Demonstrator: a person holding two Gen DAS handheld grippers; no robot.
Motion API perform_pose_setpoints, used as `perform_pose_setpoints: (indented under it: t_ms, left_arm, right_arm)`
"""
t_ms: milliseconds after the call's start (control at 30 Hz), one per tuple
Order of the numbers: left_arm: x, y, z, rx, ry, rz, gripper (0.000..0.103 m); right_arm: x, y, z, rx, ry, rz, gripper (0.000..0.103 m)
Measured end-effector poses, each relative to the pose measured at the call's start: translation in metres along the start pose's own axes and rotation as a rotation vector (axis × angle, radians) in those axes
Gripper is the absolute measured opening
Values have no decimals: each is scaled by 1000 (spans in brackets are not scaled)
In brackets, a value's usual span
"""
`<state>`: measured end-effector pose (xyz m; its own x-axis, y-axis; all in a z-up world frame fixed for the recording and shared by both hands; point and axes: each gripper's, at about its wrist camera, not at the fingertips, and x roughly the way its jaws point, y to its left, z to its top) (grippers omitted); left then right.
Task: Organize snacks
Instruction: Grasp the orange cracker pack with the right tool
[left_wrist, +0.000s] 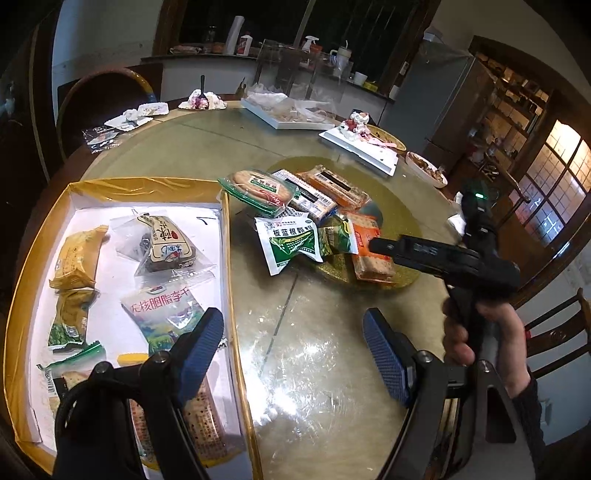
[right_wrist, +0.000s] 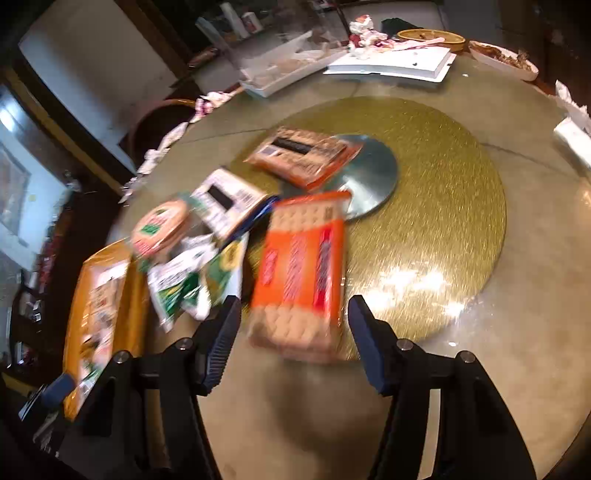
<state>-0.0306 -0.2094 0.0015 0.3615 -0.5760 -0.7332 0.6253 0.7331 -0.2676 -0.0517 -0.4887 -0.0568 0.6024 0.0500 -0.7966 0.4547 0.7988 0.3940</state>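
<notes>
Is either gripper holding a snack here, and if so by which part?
Nothing is held. The left gripper is open over bare table. The right gripper straddles the orange cracker pack's near end, jaws not touching it.

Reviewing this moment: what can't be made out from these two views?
- Right wrist view: motion blur smears the print on the orange cracker pack between the right gripper fingers; contact with the pads is unclear.
- Left wrist view: the left gripper covers the lower packets in the gold-rimmed box.
- Left wrist view: the right gripper's body hides part of that pack.
- Both views: dishes at the far table edge are too small to identify.
</notes>
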Motion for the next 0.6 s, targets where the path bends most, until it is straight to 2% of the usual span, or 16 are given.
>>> perform_pose_setpoints:
  t_ms: [200,300,500,600]
  left_arm:
    - [3,1,5,-13,14,-7,78]
    - [7,-3,8,-11,20,-11,78]
    - [25,-22,21,56,43,4,78]
    - [41,-32,31,97,54,37,77]
  right_arm:
    - [27,13,12,-49,32,-72,62]
    - [30,22,10,-110,18,-137,59]
    - [5,9,-19,-126,15,-180,56]
    - [-16,-5,-41,-116,24,-194,56]
